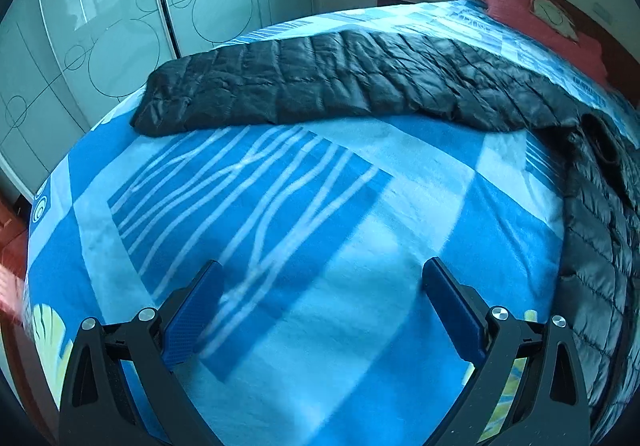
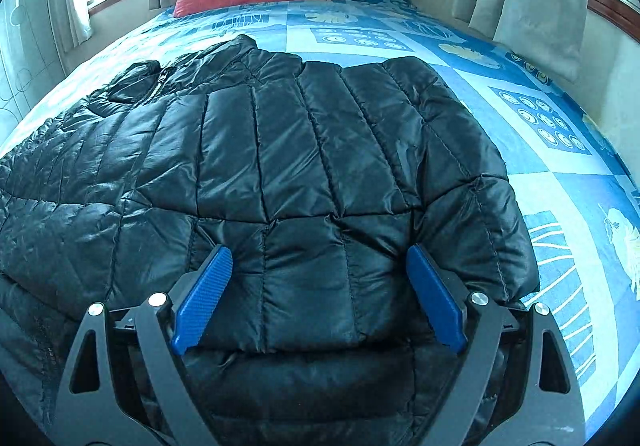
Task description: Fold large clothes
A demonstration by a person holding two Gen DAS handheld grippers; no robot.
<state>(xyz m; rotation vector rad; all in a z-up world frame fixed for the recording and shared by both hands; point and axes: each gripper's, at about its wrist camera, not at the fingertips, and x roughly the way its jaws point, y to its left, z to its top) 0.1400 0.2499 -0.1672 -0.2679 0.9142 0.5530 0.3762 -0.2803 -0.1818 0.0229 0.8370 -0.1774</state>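
Nearest us, the left claw (image 1: 322, 310) is hanging spread wide over bare blue bedspread (image 1: 360, 205), pinching nothing. We are taking the black puffer jacket (image 1: 340, 81) as our landmark: it is lying across the bed, one long sleeve (image 1: 208, 85) stretching beyond the left claw toward the wardrobe (image 1: 100, 37), the body bunching at that view's right edge.

Moving right, the right claw (image 2: 320, 294) is also spread wide, its blue pads (image 2: 204, 298) resting on or just above the jacket's body near the hem; we cannot tell whether they are touching.

We are judging these risks:
- The slick, puffy shell is likely to slide out if the right claw is closing on one thin quilted ridge.
- With the left claw well apart from the jacket, lifting on one side alone would be dragging the garment askew and rucking the bedspread.
- The trailing sleeve may be flopping loose and spoiling the fold.
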